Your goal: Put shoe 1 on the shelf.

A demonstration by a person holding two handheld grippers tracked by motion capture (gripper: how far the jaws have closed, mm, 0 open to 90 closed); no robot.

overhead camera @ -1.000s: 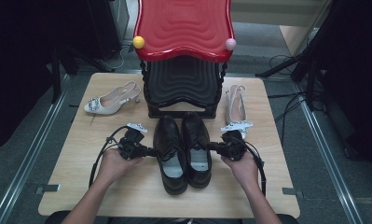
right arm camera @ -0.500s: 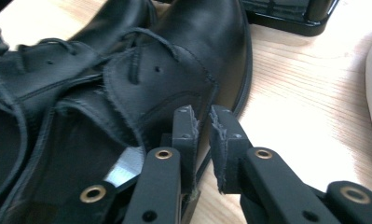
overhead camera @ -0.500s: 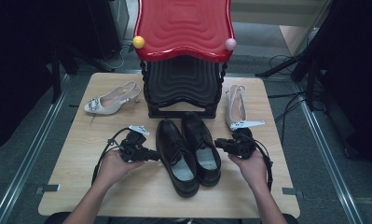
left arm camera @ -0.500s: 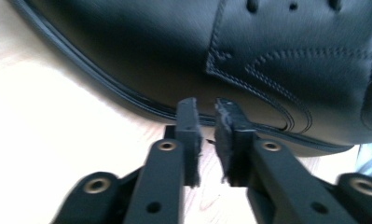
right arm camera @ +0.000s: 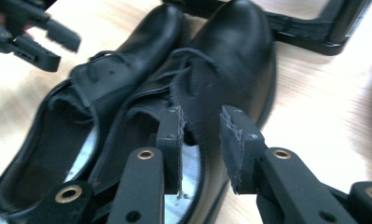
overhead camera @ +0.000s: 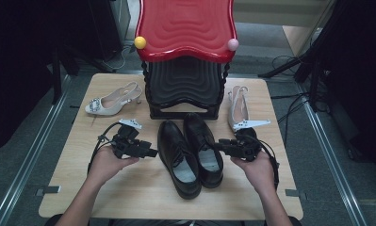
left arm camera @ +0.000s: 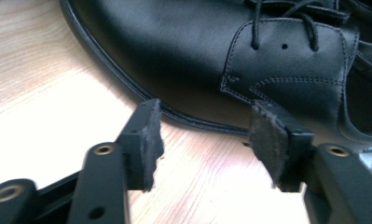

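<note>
while apart, grippers beside shoes

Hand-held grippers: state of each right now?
Left hand-held gripper: open, jaws just opened, nothing between them, beside the left shoe.
Right hand-held gripper: open, jaws just opened, off the right shoe.

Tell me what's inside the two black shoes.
Both black shoes show pale insoles at the heel openings, with nothing lying on them. The toe ends are covered by the laced uppers, so anything tucked in there can't be seen.
</note>
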